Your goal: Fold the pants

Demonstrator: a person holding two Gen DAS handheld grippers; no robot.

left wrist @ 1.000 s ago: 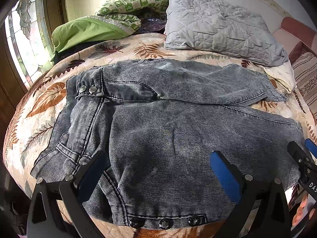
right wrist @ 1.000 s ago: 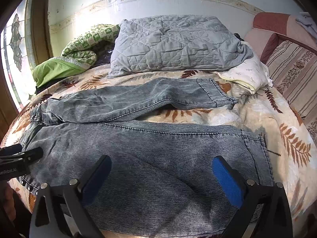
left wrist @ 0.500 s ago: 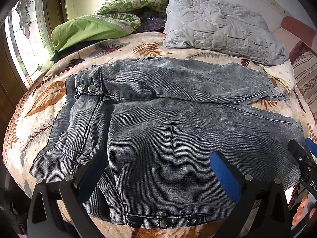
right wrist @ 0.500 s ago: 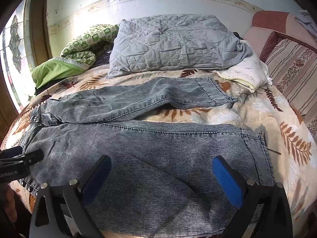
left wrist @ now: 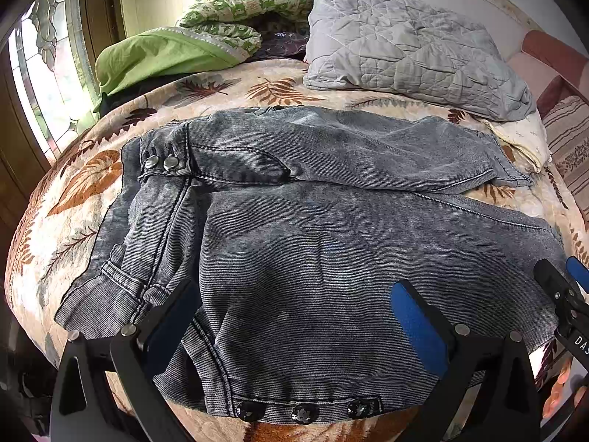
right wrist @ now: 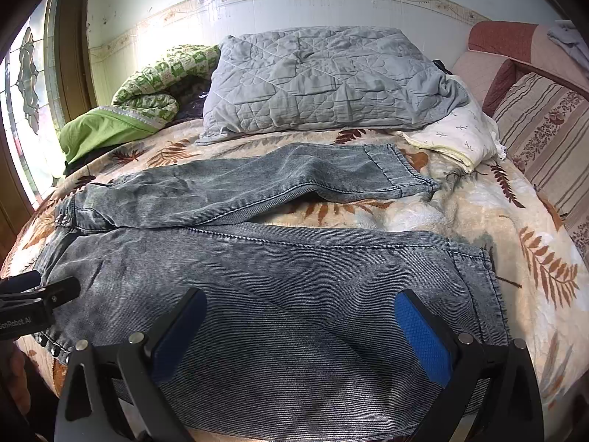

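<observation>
On the leaf-print bedspread [right wrist: 478,217], short of the grey quilted pillow [right wrist: 324,81]: grey-washed denim pants [right wrist: 257,280], spread flat and full length, waistband toward the window [left wrist: 40,84], hems toward the striped cushion [right wrist: 545,136]. Legs parted in a narrow V, far leg [right wrist: 279,180] angled up toward the pillow, near leg [right wrist: 313,294] lying along the bed's near edge. Waistband [left wrist: 154,221] rumpled and partly turned over, two metal buttons [left wrist: 162,163] on the pillow side, three dark studs [left wrist: 303,411] on a tab at the near edge.

Left hand-held gripper [left wrist: 294,328]: wide open, blue pads well apart, nothing held, poised over the seat of the pants on the side away from the pillow. Right hand-held gripper [right wrist: 302,335]: equally wide open and empty, over the lower part of the near leg.

Progress, as a judgement: barely begun. Garment laid out and roughly smoothed, no fold made yet. Still ahead: bringing one leg over the other, then folding the length in halves or thirds, with the bunched waistband likely needing a tidy first.

Writing: "DAS" on the edge of the right tool seen from the left camera, cut off by the frame; "enRobot.AI" on the left tool seen from the right camera, leading letter cropped. No readable label on the pants themselves.
</observation>
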